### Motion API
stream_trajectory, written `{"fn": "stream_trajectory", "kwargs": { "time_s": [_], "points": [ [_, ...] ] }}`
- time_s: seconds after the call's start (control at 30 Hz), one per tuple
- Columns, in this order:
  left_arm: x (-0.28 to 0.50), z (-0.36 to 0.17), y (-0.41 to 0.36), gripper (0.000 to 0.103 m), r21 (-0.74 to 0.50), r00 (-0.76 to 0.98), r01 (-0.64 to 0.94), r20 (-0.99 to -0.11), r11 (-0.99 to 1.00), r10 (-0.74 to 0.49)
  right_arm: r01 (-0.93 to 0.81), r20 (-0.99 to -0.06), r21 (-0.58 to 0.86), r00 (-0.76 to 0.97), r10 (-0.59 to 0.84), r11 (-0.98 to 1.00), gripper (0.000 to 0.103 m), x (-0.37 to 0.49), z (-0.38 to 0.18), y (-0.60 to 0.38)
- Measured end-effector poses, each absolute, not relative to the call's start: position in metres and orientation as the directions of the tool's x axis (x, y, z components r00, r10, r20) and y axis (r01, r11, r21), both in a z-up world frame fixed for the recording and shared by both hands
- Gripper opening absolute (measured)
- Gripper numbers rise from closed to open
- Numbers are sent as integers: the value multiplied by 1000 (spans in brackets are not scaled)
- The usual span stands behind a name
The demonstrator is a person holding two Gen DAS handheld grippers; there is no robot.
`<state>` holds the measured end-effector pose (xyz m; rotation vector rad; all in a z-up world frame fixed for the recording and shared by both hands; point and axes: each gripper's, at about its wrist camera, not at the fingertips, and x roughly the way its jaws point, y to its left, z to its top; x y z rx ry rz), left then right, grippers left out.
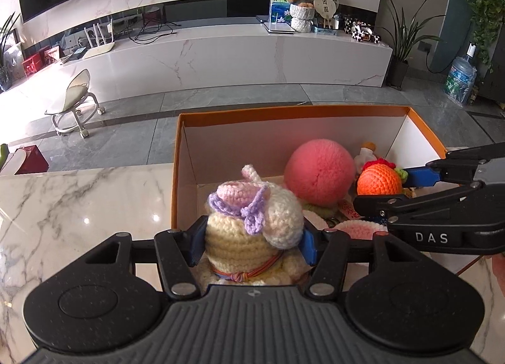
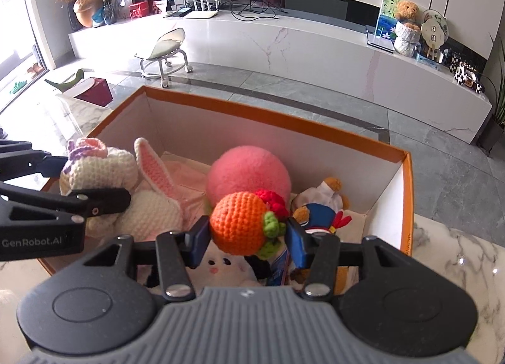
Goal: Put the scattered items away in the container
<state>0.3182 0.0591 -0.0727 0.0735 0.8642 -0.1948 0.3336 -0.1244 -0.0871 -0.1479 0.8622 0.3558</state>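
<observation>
Left wrist view: the left gripper (image 1: 252,242) has its blue pads pressed into the cream body of a crocheted bunny doll (image 1: 252,222), which hangs at the near edge of the orange cardboard box (image 1: 176,174), over the left part of its inside. The box stands on a marble table (image 1: 79,206). Inside the box lies one pink crocheted ball (image 1: 318,168). From the right comes the right gripper (image 1: 383,188), closed around a crocheted orange (image 1: 380,179).

Right wrist view: the right gripper (image 2: 249,237) clamps the crocheted orange (image 2: 238,226) by its sides (green leaves and a red knitted bit hang off its right end), above the box's near middle. Beneath it lie one white plush with a face (image 2: 221,264) and, to the right, one bird toy in blue (image 2: 318,215). The left gripper (image 2: 94,187) holds the bunny doll (image 2: 104,171) at the left wall.

Counted: two grippers, each holding one toy; three toys at least already in the box.

Risks, as I judge them: the round orange could roll off the heap when released, and the bunny, let go so near the rim, might tip outward onto the table. The two tools are also near enough to knock together.
</observation>
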Motion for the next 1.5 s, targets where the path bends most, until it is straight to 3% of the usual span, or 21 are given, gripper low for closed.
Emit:
{"fn": "stream_trajectory", "kwargs": {
  "time_s": [0.33,0.47,0.57,1.23,1.33,1.5],
  "points": [
    [304,-73,57,73,60,640,230,-761,971,-104,-339,-768,10,600,224,941,56,338,-98,-122],
    [309,-71,48,80,58,650,240,-751,969,-116,-332,-760,12,610,224,943,65,336,-96,-122],
    [308,-68,47,82,53,658,241,-743,969,-122,-328,-756,15,615,225,945,66,333,-95,-123],
    [267,-20,36,82,70,719,227,-685,971,-119,-316,-690,4,686,231,949,66,279,-41,-136],
    [255,-9,34,82,72,732,220,-671,973,-116,-308,-668,-3,709,227,951,73,266,-26,-140],
    [231,13,29,82,85,762,209,-638,974,-108,-291,-632,-5,742,223,957,73,239,-3,-148]
  ]
}}
